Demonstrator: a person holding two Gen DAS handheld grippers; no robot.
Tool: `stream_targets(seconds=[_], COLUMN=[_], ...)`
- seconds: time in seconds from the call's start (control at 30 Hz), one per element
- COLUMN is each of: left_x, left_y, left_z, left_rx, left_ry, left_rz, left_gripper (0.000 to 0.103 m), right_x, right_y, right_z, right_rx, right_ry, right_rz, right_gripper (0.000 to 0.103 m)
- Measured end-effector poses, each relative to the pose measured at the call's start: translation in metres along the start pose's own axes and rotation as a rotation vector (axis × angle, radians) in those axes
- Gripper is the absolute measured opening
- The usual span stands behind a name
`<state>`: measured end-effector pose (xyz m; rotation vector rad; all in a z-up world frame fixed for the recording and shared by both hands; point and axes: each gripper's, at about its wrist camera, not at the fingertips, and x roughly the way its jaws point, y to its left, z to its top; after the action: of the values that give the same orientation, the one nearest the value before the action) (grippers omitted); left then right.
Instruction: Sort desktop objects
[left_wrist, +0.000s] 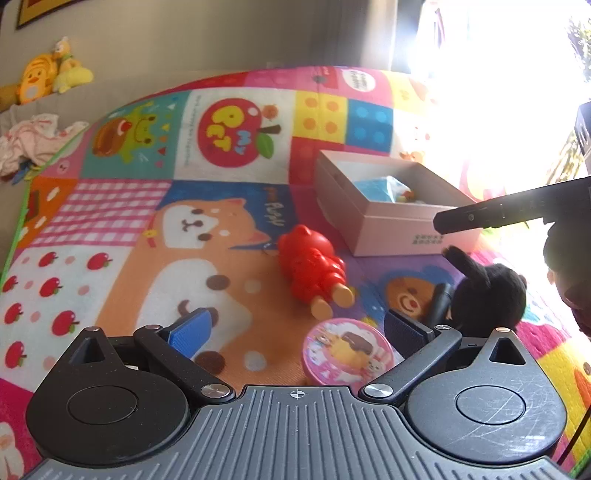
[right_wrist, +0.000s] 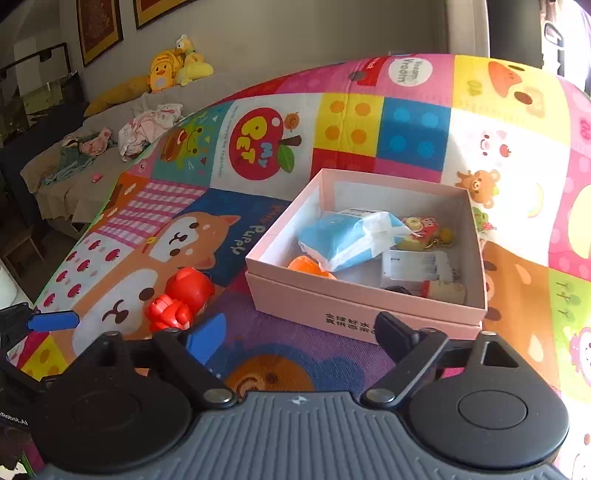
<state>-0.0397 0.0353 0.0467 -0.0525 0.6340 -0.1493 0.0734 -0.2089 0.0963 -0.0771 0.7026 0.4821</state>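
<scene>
The pink box (right_wrist: 365, 302) lies just ahead of the right claw (right_wrist: 301, 338), whose jaws are spread and empty, angled downward. The red bear toy (left_wrist: 314, 267) lies ahead of the spread, empty left claw (left_wrist: 297, 332), the round pink tin (left_wrist: 345, 350) between its fingers.

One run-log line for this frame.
left hand-held gripper open, empty | right hand-held gripper open, empty | red bear, round tin, black plush outside pink box

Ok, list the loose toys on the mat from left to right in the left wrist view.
Red bear figure → round pink tin → black plush toy. The pink box sits behind them, farther back.
</scene>
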Motion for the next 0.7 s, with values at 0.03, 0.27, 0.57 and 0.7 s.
stream_targets(seconds=[0.03,0.27,0.57,0.7], left_x=[0.001,0.01,0.014,0.006], left_y=[-0.007,-0.031,-0.028,-0.034], left_z=[-0.004,-0.024,-0.027,-0.026], left_rx=[0.03,0.134,0.148,0.154], left_ry=[0.012,0.06,0.084,0.057], left_rz=[-0.014,0.004,0.093,0.078], left_gripper=[0.103,0.103,0.103,0.103], right_x=[-0.009,-0.018,-0.015,-0.028], right_y=[-0.001,0.0,0.006,-0.012], right_z=[-0.009,-0.061,-0.078,-0.088], right_rx=[-0.008,0.035,0.016,0.068], right_ry=[-0.01,0.045,0.019,0.004], right_rz=[-0.006,0.045,-0.091,-0.143], right_gripper=[0.103,0.103,0.087,0.088])
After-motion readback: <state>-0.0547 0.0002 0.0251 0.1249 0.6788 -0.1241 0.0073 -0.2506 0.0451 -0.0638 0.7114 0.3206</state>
